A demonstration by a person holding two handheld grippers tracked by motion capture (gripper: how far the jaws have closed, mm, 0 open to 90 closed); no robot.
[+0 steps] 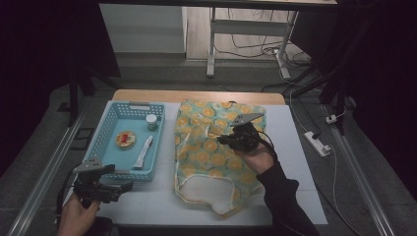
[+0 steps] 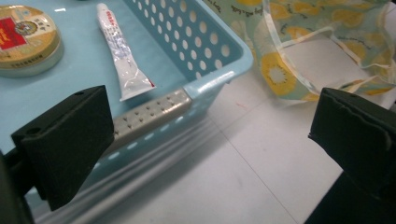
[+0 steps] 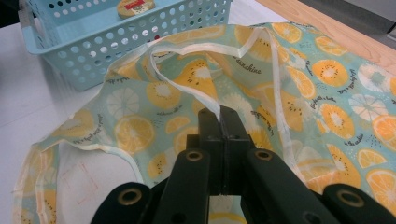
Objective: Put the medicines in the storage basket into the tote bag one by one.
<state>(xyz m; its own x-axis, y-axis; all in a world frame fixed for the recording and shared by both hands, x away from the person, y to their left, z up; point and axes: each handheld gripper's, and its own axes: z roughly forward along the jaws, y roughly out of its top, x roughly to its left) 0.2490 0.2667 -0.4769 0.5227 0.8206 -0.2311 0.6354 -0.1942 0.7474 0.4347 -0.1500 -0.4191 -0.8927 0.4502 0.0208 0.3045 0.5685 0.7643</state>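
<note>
A thin bag (image 1: 206,157) printed with orange and kiwi slices lies flat on the white table, its opening toward the near edge. My right gripper (image 1: 222,140) hovers over the middle of the bag (image 3: 327,93), shut on its cream handle strap (image 3: 187,88), which rises from the cloth to the jaws (image 3: 219,114). A light blue perforated basket (image 1: 105,123) stands to the left with a round tin (image 1: 126,139), a white tube (image 1: 144,151) and a small jar (image 1: 152,121) inside. My left gripper (image 1: 125,187) hangs open just off the basket's near corner (image 2: 219,77), nothing between its jaws.
The table's wooden far edge (image 1: 196,96) lies behind the bag. A white power strip (image 1: 317,142) with cables sits on the floor to the right. Metal desk legs (image 1: 211,44) stand beyond the table. Bare white tabletop (image 2: 261,154) shows between basket and bag.
</note>
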